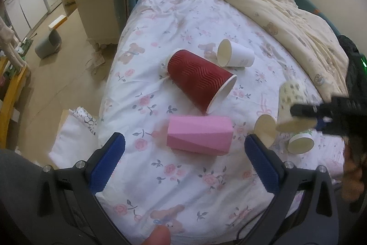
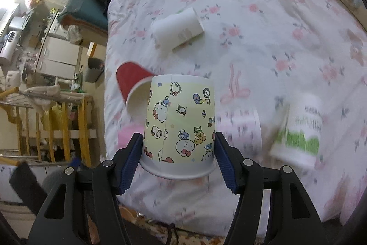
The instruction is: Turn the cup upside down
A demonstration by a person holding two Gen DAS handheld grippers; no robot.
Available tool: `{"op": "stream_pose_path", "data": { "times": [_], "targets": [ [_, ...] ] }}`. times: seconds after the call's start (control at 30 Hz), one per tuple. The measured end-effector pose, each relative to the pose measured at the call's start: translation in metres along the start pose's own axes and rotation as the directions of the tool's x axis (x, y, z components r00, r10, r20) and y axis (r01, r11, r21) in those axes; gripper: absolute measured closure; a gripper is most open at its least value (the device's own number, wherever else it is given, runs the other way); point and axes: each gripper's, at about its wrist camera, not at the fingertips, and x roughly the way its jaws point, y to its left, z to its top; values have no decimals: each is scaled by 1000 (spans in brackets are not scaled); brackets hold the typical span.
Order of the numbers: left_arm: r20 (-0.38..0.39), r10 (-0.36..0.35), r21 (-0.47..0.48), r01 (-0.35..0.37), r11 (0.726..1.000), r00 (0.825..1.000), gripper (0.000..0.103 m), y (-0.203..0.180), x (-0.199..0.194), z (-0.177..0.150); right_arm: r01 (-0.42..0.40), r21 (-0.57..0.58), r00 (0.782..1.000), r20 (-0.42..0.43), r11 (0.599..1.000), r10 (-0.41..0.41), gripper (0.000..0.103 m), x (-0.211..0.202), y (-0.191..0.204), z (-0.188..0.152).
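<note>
My right gripper (image 2: 178, 148) is shut on a yellow cartoon-print paper cup (image 2: 180, 123), pads on its sides near the rim, rim towards the camera. In the left wrist view that cup (image 1: 290, 100) hangs tilted in the air at the right, held by the black right gripper (image 1: 321, 114). My left gripper (image 1: 184, 146) is open and empty, just above a pink faceted cup (image 1: 199, 134) lying on its side on the floral bedsheet (image 1: 183, 15).
A red ribbed cup (image 1: 199, 77), a white cup (image 1: 236, 54) and two more paper cups (image 1: 266, 130) (image 1: 300, 141) lie on the bed. A cream quilt (image 1: 286, 6) is bunched at the back right. The bed edge drops to the floor at left.
</note>
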Motion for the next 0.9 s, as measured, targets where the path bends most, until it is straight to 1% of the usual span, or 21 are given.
{"op": "stream_pose_path", "data": {
  "times": [0.13,0.23,0.37,0.43,0.6,0.8,0.83,0.9],
  "targets": [
    [6,8,13,-8,1000,1000,0,-3,-1,-3,-21,-10,1000,-14,1000,21,38,1,-1,-30],
    [0,14,15,-14,1000,1000,0,-2,-1,-6,-42,-15,998,-48,999,41,38,8,-5,-56],
    [-3,15,16,-15,1000,1000,0,-2,0,-7,-42,-2,996,-77,999,42,38,27,-9,-81],
    [-1,16,19,-15,1000,1000,0,-2,0,-8,-21,5,995,-96,1000,21,38,42,-12,-92],
    [7,19,24,-19,1000,1000,0,-1,-2,-9,29,-5,992,-122,1000,-29,38,73,-14,-94],
    [-5,9,11,-9,1000,1000,0,0,-1,-8,14,13,991,-133,1000,-12,33,80,-16,-85],
    [-5,7,11,-6,1000,1000,0,0,-2,-8,15,10,991,-133,1000,-14,31,78,-19,-89],
    [-5,4,14,-3,1000,1000,0,-1,-2,-7,29,5,991,-128,1000,-28,16,76,-19,-88]
  ]
}}
